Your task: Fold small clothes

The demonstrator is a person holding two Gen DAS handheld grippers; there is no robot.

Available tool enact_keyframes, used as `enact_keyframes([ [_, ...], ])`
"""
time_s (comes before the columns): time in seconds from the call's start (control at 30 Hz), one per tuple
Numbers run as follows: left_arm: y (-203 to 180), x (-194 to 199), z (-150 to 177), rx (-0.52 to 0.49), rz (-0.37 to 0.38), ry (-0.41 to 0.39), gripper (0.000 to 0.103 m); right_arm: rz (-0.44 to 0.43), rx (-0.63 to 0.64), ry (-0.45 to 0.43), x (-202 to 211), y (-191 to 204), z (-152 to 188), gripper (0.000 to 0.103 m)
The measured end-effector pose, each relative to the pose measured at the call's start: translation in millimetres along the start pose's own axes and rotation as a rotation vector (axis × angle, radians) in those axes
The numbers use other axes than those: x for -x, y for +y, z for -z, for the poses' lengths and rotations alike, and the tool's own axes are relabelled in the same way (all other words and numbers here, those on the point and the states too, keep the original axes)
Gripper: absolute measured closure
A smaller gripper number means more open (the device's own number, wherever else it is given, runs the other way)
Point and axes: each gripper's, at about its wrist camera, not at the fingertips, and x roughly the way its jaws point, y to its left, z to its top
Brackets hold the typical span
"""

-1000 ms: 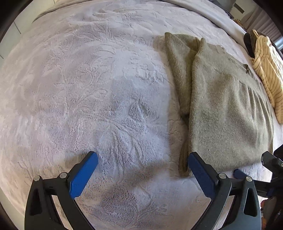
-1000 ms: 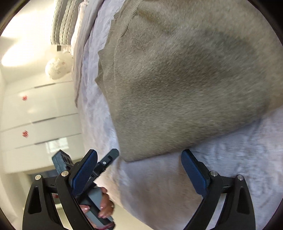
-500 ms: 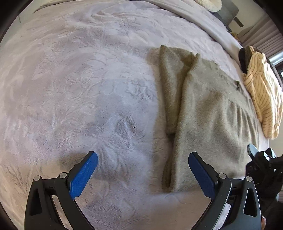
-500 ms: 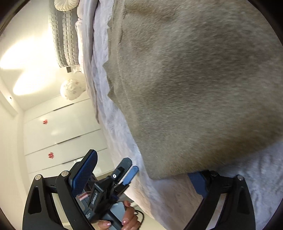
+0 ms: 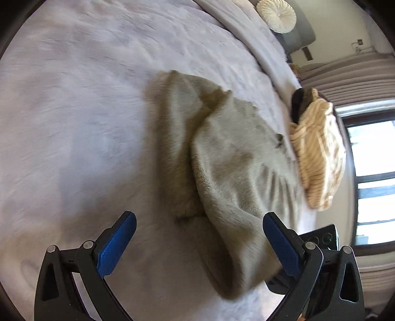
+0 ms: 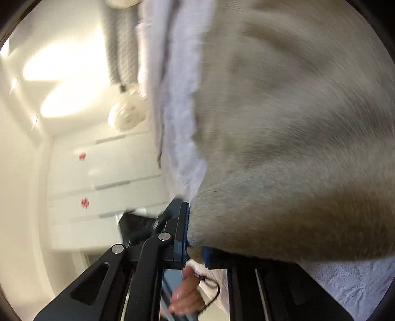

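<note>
An olive-green knitted sweater (image 5: 222,158) lies on the pale lavender bedspread (image 5: 74,123), one sleeve folded over its body. My left gripper (image 5: 197,244) is open and empty above the bed, its blue pads either side of the sweater's near hem. That hem's corner is lifted off the bed toward the right. In the right wrist view my right gripper (image 6: 195,237) is shut on the sweater's (image 6: 284,148) hem corner, with cloth pinched between the blue pads. The right gripper also shows in the left wrist view (image 5: 321,239).
A cream striped garment (image 5: 318,153) with a dark item (image 5: 297,103) lies at the bed's far right. A round white cushion (image 5: 276,14) sits at the head. A window (image 5: 372,172) is at right. White wardrobe doors (image 6: 98,177) stand beyond the bed edge.
My right gripper has closed on the sweater's hem corner and lifted it. The left gripper has swung so the sweater sits more centrally, and it stays open.
</note>
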Motion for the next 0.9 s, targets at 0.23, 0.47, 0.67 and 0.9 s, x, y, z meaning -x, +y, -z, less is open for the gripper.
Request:
enact_keyframes([
  [0.23, -22, -37, -30, 0.005, 0.166, 0.071, 0.000, 0.059, 0.156, 0.062, 2, 28, 1, 0.093],
  [0.47, -36, -67, -35, -0.010, 0.193, 0.148, 0.000, 0.155, 0.193, 0.129, 4, 19, 7, 0.093],
  [0.67, -51, -84, -26, -0.126, 0.018, 0.174, 0.000, 0.373, 0.209, 0.230, 10, -5, 14, 0.089],
  [0.9, -71, -89, -19, -0.195, -0.098, 0.126, 0.000, 0.513, 0.267, 0.206, 59, 2, 1, 0.050],
])
